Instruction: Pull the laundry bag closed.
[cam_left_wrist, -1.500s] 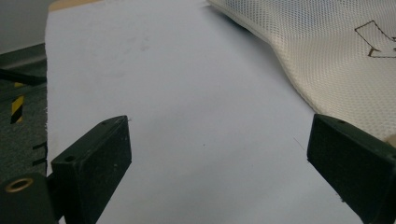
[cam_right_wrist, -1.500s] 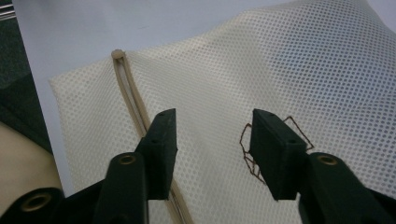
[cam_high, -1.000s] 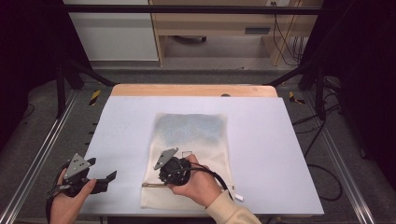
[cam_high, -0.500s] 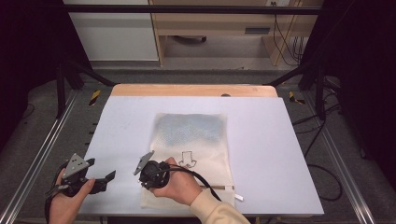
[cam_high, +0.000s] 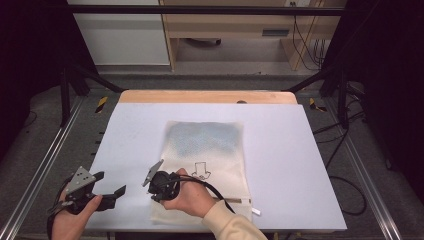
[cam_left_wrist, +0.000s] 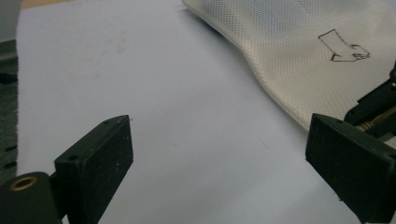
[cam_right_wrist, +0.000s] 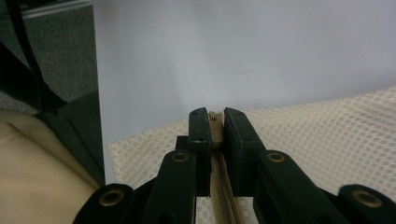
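mesh bag zipper looks nearly run to its end, right tongs clamped on zipper pull, left tongs open, idle above the counter.

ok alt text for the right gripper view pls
The right claw is shut on the zipper pull at the end of a cream mesh bag, which lies on a white table.

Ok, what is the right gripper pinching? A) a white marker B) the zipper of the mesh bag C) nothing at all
B: in the right gripper view, the right gripper has its jaws closed on the beige zipper at the corner of the mesh bag.
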